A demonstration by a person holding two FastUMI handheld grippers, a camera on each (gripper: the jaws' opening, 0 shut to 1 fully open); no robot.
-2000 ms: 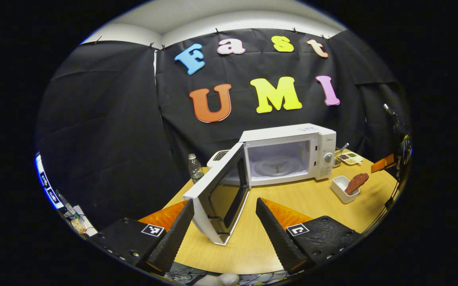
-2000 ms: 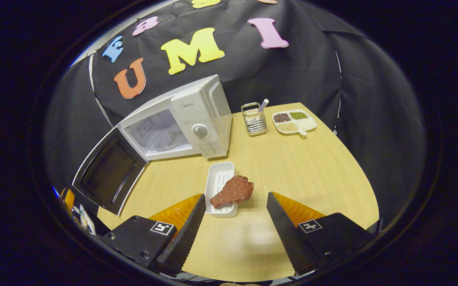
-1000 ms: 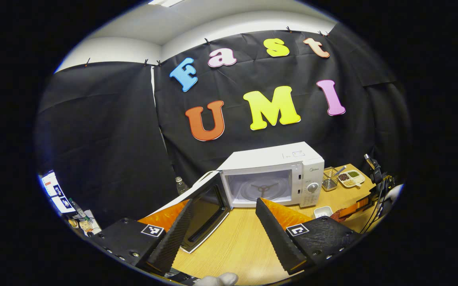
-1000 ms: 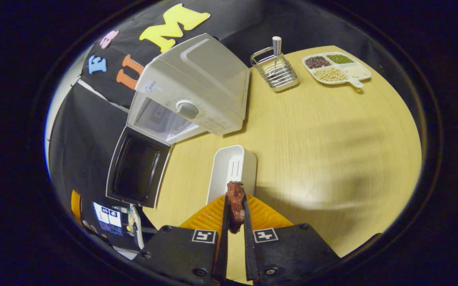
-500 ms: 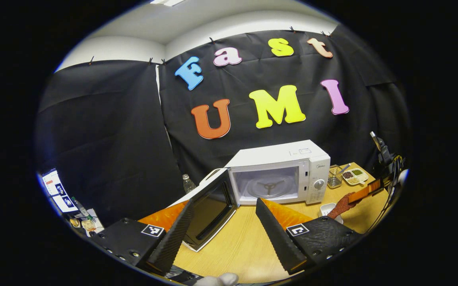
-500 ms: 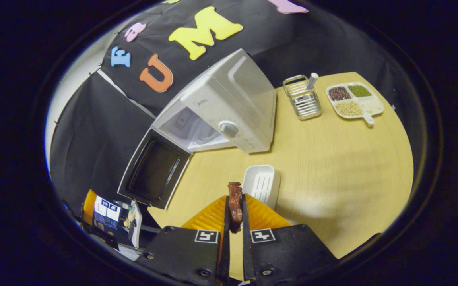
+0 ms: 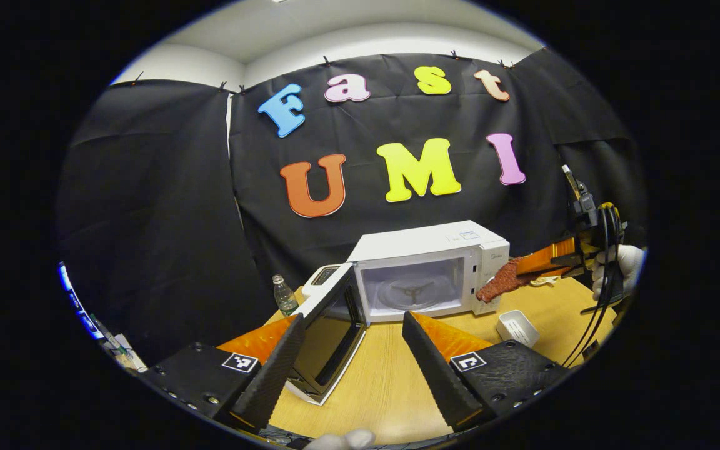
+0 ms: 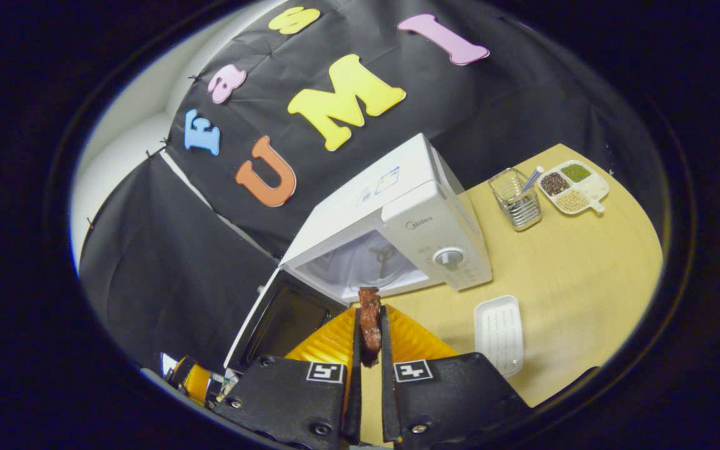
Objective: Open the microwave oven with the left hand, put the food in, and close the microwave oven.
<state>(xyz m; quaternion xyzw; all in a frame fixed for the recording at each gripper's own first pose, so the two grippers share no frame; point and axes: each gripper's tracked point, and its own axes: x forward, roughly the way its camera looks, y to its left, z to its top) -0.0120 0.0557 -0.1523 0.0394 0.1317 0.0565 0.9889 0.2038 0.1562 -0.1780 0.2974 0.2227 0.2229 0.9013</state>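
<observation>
Food: brown meat piece (image 8: pixel 369 315) pinched between both fingers of the right gripper (image 8: pixel 369 350); now lifted clear of the white tray (image 8: pixel 499 332) and carried up in front of the microwave (image 8: pixel 397 231) opening.
Meaning: pickup done; insertion looks next, closing after.
Door: door (image 7: pixel 329 334) stands wide open, swung near-left.
Left gripper: left gripper (image 7: pixel 350 350) empty, fingers spread, hanging back near the door.
Surface: wooden table (image 8: pixel 579 262); wire rack (image 8: pixel 516 200) and sectioned dish (image 8: pixel 572 187) far right.
Room: black cloth wall; bottle (image 7: pixel 284 295) left of microwave.
</observation>
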